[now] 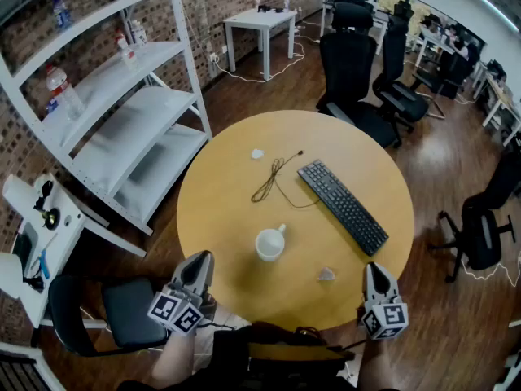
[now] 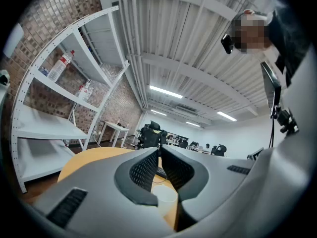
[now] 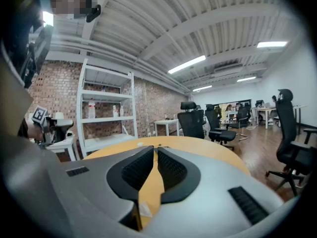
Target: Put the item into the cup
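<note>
A white cup [image 1: 270,243] stands upright on the round yellow table [image 1: 228,210], near its front. A small pale crumpled item [image 1: 326,274] lies on the table to the cup's right. My left gripper [image 1: 198,261] hovers at the table's front-left edge, jaws together and empty; between its fingers the left gripper view shows the cup [image 2: 166,196]. My right gripper [image 1: 373,270] sits at the front-right edge, just right of the item, its jaws drawn together to a thin slit with nothing in them. The item [image 3: 145,210] shows low between its fingers.
A black keyboard [image 1: 342,206] lies diagonally on the table's right half, with a dark cable [image 1: 273,178] and a small white scrap [image 1: 257,154] beyond the cup. White shelving [image 1: 122,112] stands to the left. Office chairs [image 1: 350,72] stand behind and to the right of the table.
</note>
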A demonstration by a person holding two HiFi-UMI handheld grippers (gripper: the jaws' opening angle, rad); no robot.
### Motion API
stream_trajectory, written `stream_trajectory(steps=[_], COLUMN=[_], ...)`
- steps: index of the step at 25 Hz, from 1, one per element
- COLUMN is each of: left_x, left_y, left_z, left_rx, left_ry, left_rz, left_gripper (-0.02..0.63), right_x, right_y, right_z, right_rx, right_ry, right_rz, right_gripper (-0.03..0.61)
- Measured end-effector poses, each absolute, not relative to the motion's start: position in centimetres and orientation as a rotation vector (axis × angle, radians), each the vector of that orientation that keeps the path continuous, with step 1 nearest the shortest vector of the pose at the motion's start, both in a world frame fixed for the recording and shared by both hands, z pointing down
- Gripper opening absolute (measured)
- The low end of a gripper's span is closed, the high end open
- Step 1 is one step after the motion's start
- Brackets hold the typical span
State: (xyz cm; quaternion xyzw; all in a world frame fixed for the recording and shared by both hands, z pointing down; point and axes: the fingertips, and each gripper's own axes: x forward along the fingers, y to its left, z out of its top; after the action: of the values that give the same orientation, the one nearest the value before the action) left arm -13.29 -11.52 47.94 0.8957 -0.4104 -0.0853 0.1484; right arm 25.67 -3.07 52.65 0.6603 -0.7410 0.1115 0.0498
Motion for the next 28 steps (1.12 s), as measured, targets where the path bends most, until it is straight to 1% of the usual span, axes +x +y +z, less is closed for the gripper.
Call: stream_trajectory(steps=[2,6,7,8,17,27,28], left_x=[-12.6,-11.7,-11.7,-11.7,-12.5,-12.4,-12.4], left_y=[-11.9,-12.5,-12.5,-12.4,-11.0,-10.4,-10.5], left_z=[47.8,47.4,47.4,47.5,49.1,50.5,50.6], left_rx=[2.603,2.623,2.62,2.615,2.54,2.489,2.484], left_ry=[-1.169,-1.156,-1.155,-1.155,-1.195,-1.231,-1.231], left_rz=[-0.231,-0.229,-0.226,-0.222,-0.159,-0.069,-0.068], left_gripper=[0.015,0.015,0.015,0.015,0.015,0.015,0.015], right_x=[24.8,23.0,22.4,21.9,20.0,19.4,19.2], right_y=[-4.0,-4.9,-5.0,-4.9,-4.8,-5.1,-5.1], right_z=[55.0,58.3,58.9,59.6,67.1,70.2,70.3], right_rx=[1.895,1.719,1.678,1.63,1.34,1.237,1.224], right_ry=[-2.238,-2.231,-2.22,-2.204,-2.108,-2.099,-2.102], right_rz=[0.373,0.419,0.44,0.454,0.538,0.601,0.611], right_gripper=[0.062,0.07,0.101,0.111,0.112,0.112,0.084])
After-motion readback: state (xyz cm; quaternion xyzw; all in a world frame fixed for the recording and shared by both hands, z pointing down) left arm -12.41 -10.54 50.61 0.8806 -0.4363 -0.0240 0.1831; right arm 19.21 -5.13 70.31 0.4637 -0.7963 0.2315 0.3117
